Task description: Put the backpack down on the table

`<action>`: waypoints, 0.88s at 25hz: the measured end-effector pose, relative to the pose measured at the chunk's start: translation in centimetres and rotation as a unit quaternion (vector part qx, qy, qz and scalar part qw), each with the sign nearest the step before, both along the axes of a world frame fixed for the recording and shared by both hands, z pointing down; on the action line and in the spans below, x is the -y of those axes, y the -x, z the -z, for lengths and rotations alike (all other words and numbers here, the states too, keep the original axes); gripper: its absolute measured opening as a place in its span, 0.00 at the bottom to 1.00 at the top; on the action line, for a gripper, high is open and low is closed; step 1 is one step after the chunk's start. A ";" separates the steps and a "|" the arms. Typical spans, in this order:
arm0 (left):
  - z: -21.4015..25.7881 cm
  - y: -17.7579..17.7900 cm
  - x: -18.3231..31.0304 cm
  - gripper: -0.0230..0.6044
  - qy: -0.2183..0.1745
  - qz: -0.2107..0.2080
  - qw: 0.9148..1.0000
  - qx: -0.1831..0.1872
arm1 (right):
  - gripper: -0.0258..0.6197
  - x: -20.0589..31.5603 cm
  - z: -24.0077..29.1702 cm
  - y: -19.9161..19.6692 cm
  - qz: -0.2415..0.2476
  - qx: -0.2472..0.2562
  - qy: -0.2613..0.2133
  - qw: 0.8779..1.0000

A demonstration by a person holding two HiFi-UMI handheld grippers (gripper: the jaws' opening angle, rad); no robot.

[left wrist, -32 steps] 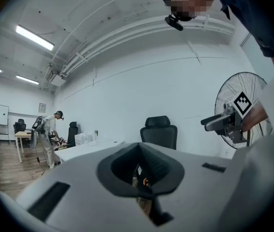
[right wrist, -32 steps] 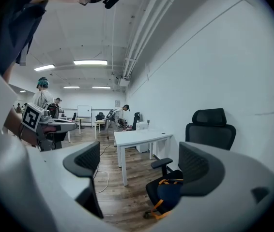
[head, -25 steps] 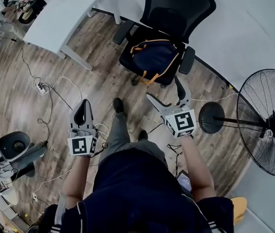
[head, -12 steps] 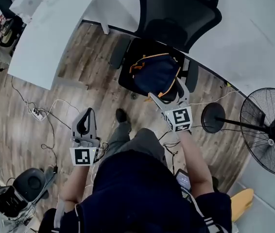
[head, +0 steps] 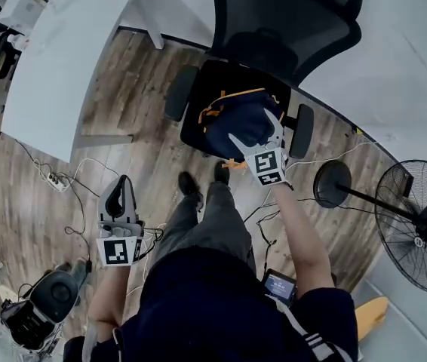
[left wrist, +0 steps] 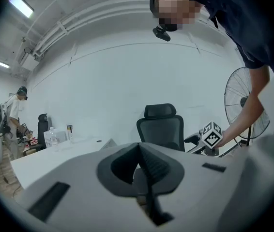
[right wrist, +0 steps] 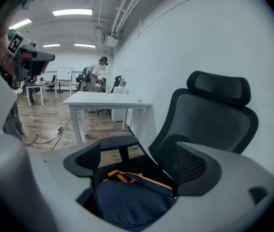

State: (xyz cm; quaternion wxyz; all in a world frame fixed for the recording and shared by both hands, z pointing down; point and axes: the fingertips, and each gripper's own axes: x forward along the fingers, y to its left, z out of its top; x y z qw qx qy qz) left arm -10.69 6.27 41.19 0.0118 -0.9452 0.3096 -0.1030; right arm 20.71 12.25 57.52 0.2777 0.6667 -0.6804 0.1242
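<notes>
i held my right gripper (head: 253, 129), jaws spread wide and empty, above the backpack (head: 232, 115) on the chair (head: 281, 21); my left gripper (head: 122, 191) had its jaws pressed together on nothing.

Left gripper (left wrist: 139, 150), jaws together (tips touching), black office chair (left wrist: 160, 127) beyond, white counter (left wrist: 59, 151) at left, standing fan (left wrist: 241, 100) at right

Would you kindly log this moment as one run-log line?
phase: pre-grasp | backpack: on chair | right gripper: open, over backpack | left gripper: shut, empty
</notes>
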 end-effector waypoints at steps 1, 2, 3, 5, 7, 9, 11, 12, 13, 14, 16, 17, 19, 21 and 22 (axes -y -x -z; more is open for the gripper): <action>-0.5 -0.2 0.4 0.04 0.005 0.008 1.000 0.004 | 0.80 0.5 -1.4 -0.6 0.006 -0.005 0.013 1.000; -0.9 -0.4 0.7 0.04 0.013 0.017 1.000 0.007 | 0.79 1.0 -2.7 -1.2 0.014 -0.010 0.024 1.000; -1.3 -0.7 1.0 0.04 0.021 0.025 0.999 0.010 | 0.79 1.5 -4.0 -1.7 0.022 -0.015 0.034 0.999; -2.3 -1.5 1.4 0.04 0.029 0.029 0.999 0.019 | 0.78 2.4 -6.7 -2.8 0.034 -0.024 0.055 0.998; -3.1 -2.1 1.5 0.04 0.031 0.027 0.999 0.031 | 0.78 2.9 -9.0 -3.6 0.041 -0.029 0.074 0.996; -3.8 -2.3 1.5 0.04 0.036 0.029 0.998 0.039 | 0.77 3.2 -10.9 -4.2 0.041 -0.030 0.086 0.995; -4.3 -2.5 1.6 0.04 0.042 0.030 0.998 0.044 | 0.77 3.7 -12.4 -4.6 0.045 -0.039 0.095 0.994; -4.5 -2.6 1.7 0.04 0.045 0.031 0.997 0.047 | 0.76 3.9 -12.9 -4.8 0.046 -0.039 0.099 0.993; -4.7 -2.7 2.0 0.04 0.048 0.032 0.997 0.049 | 0.76 4.2 -13.4 -4.9 0.045 -0.035 0.101 0.993; -4.9 -2.8 2.2 0.04 0.050 0.033 0.997 0.051 | 0.76 4.4 -13.8 -5.1 0.043 -0.029 0.102 0.993; -5.2 -2.9 2.4 0.04 0.051 0.035 0.997 0.055 | 0.75 4.8 -14.5 -5.3 0.037 -0.018 0.103 0.994; -5.3 -3.0 2.5 0.04 0.051 0.035 0.996 0.057 | 0.75 4.9 -14.8 -5.5 0.032 -0.011 0.102 0.994; -5.6 -3.0 2.6 0.04 0.051 0.035 0.996 0.062 | 0.75 5.2 -15.3 -5.9 0.020 0.003 0.099 0.995; -6.0 -2.9 2.6 0.04 0.057 0.037 0.995 0.068 | 0.75 5.4 -15.9 -6.4 0.005 0.020 0.096 0.995; -6.3 -2.8 2.5 0.04 0.061 0.038 0.995 0.071 | 0.75 5.4 -16.3 -6.7 -0.001 0.027 0.097 0.995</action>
